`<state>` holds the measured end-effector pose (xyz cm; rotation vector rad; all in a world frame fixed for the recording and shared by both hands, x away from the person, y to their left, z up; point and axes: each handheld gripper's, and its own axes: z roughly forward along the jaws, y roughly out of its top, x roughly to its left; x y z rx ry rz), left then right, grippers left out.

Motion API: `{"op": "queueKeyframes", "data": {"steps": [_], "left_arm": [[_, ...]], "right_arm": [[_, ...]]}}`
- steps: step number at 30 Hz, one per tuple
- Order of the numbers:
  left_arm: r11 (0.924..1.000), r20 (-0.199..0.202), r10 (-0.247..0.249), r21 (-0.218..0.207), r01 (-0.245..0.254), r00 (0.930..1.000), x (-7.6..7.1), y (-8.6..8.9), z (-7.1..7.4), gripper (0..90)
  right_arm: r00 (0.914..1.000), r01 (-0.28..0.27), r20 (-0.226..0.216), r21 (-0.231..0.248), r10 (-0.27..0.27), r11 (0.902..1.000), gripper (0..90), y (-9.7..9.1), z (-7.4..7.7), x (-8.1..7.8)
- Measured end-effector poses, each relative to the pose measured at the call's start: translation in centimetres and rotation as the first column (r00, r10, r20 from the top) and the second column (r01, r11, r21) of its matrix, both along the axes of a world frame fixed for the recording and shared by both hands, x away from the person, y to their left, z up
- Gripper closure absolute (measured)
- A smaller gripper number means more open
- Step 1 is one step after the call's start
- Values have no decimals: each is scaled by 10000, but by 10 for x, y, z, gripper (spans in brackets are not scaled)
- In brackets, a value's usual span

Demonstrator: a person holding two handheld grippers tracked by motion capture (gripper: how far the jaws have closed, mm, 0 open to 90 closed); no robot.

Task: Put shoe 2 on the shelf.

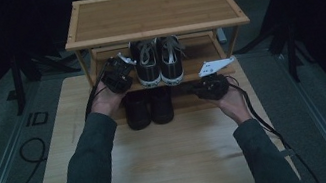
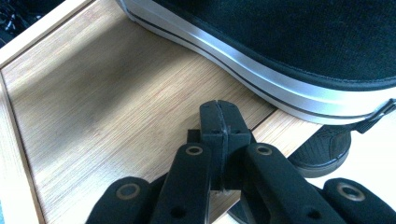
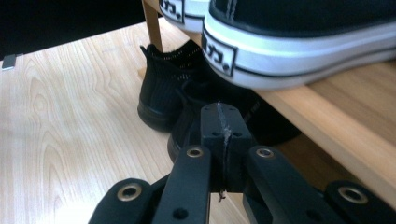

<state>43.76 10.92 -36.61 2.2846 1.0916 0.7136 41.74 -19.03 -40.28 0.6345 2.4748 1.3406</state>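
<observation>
Wooden table (image 1: 173, 160): rack (image 1: 152, 14) holds sneakers (image 1: 158, 62); black shoes (image 1: 148, 108) beneath; both grippers' jaws together, empty.

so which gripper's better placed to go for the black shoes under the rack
Probably the right gripper: shut and empty, it points at the black shoes on the table, close ahead. The left gripper, also shut, sits over the rack's lower shelf beside the sneaker.

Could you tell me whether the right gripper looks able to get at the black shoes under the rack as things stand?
Probably yes: the right gripper, jaws shut and empty, sits just in front of the black shoes with bare table between. The rack's lower shelf overhangs them, so it must open and come in low.
</observation>
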Motion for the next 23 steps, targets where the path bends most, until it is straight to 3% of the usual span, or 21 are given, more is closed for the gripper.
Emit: {"op": "queueKeyframes", "data": {"steps": [8, 15, 23], "left_arm": [[9997, -127, -33, -238, 30, 9999, 1, 4, 0, 900], [9990, 13, 254, -357, -253, 9997, 1, 12, 3, 900], [9990, 33, 342, -298, -341, 9994, 0, 16, 4, 900]], "right_arm": [[9998, 159, -145, -52, -160, 9999, 900, -15, -2, -3], [9991, 333, -242, -103, -336, 9994, 900, -33, -6, -6], [9984, 439, -357, -175, -445, 9989, 900, -41, -11, -7]]}}
